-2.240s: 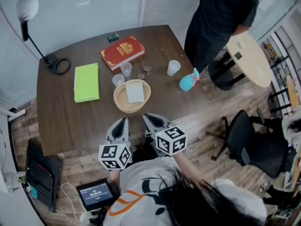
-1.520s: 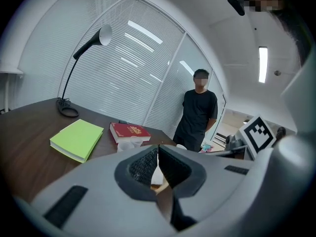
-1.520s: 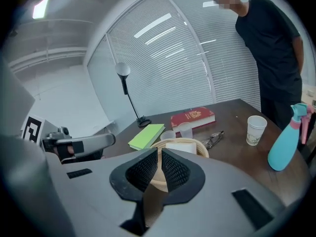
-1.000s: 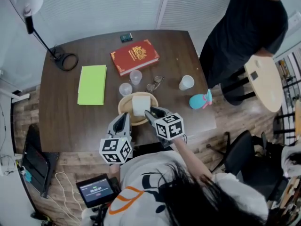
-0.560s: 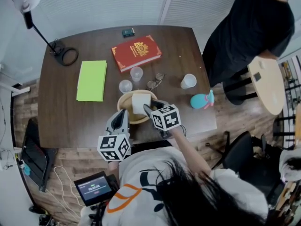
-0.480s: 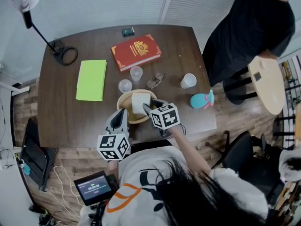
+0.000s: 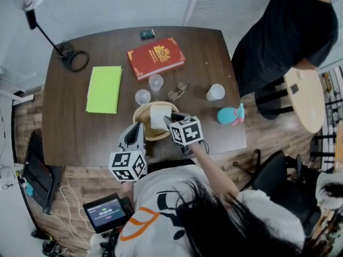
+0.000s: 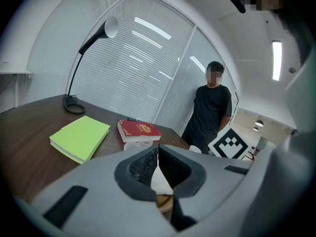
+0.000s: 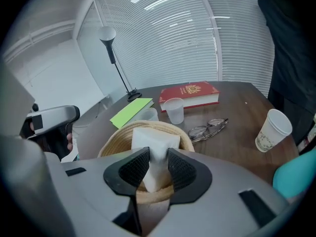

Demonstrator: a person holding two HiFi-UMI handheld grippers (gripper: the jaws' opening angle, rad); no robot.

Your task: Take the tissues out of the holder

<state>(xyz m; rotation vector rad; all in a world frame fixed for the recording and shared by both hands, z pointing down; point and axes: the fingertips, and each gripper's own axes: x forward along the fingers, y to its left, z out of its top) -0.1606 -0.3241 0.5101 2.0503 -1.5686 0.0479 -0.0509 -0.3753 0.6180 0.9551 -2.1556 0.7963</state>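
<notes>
Grasp step: right gripper (image 9: 158, 168) spread astride tissue stack (image 9: 154, 139) in woven holder (image 9: 112, 142) by table's (image 7: 69, 133) near edge, just closing; left gripper (image 8: 158, 164) pressed together, empty; next, firm pinch, straight lift.

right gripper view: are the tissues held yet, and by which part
Not clearly gripped: the right hand-held gripper, jaws just closing, straddles the tissues at their near corner.

Clear cups (image 7: 142, 97), glasses (image 7: 178, 91) crowd basket (image 7: 138, 116) far rim; open passage over table (image 7: 75, 138) left of basket.
</notes>
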